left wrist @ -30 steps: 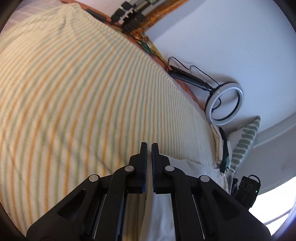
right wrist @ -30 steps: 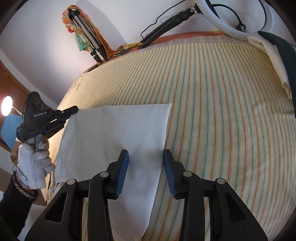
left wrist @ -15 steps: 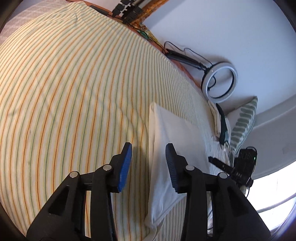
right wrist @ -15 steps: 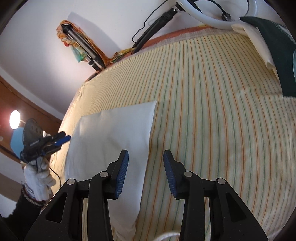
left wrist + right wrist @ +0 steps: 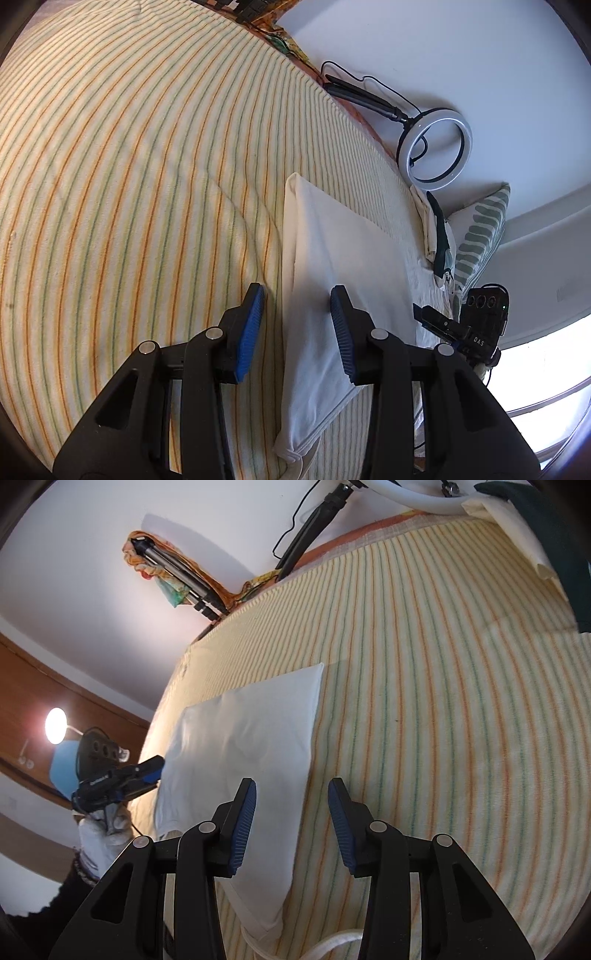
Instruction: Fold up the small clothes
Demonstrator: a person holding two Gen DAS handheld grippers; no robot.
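A white garment (image 5: 317, 280) lies folded into a long rectangle on the striped bedcover (image 5: 129, 184). It also shows in the right wrist view (image 5: 255, 746). My left gripper (image 5: 297, 325) is open and empty, held above the garment's left edge. My right gripper (image 5: 291, 823) is open and empty above the garment's right edge, near its front end. The right gripper shows in the left wrist view (image 5: 439, 321) at the garment's far side. The left gripper shows in the right wrist view (image 5: 122, 779), beside the garment's left edge.
A ring light (image 5: 436, 147) on a black arm stands at the wall. A pile of white and dark clothes (image 5: 436, 236) and a leaf-patterned pillow (image 5: 480, 236) lie at the bed's head. A folded tripod (image 5: 177, 576) leans on the wall. A lamp (image 5: 55, 725) glows at left.
My left gripper has opened, let go of the garment and pulled back from it. The right gripper has drifted right, staying open. The garment now lies flat.
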